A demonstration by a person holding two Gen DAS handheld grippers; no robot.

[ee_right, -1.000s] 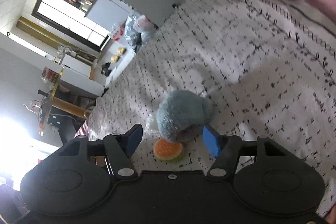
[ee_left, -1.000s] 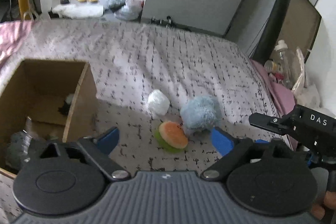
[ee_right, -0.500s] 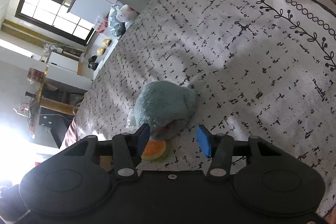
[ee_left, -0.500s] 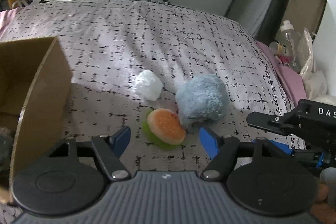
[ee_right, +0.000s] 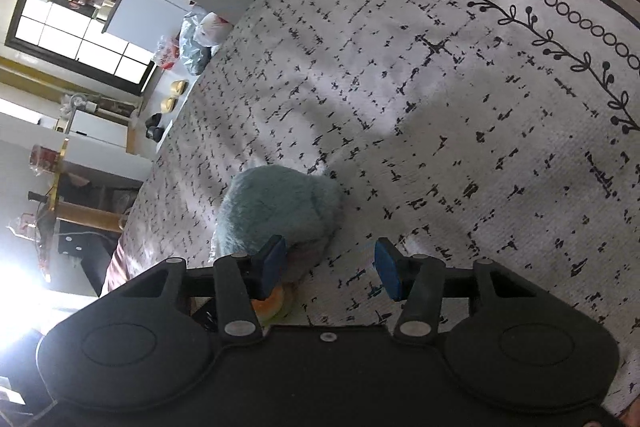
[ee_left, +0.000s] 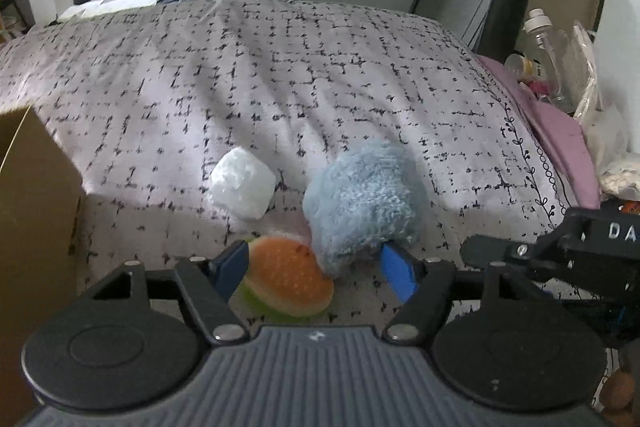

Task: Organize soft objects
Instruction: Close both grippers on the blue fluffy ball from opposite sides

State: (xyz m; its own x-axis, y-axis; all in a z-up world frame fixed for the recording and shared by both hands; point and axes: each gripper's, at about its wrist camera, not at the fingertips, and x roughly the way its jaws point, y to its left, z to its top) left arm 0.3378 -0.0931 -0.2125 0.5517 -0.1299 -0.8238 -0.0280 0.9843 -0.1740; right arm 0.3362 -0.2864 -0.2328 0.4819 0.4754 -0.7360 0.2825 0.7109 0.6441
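On the bed (ee_left: 280, 75), burger plush (ee_left: 290, 281) sits between the released left hand-held gripper (ee_left: 316, 273) pads, touching blue plush (ee_left: 360, 199). Right hand-held gripper (ee_right: 330, 269) released, one pad at blue plush.

Blue plush toy (ee_right: 280, 203) beside gaping right claw (ee_right: 330, 267)

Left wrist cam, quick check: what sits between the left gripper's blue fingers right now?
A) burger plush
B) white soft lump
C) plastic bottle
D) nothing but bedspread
A. In the left wrist view the burger plush lies in the gap of the left gripper, jaws apart and not pressing it; the white soft lump lies farther up the bedspread, beside the blue fluffy plush.
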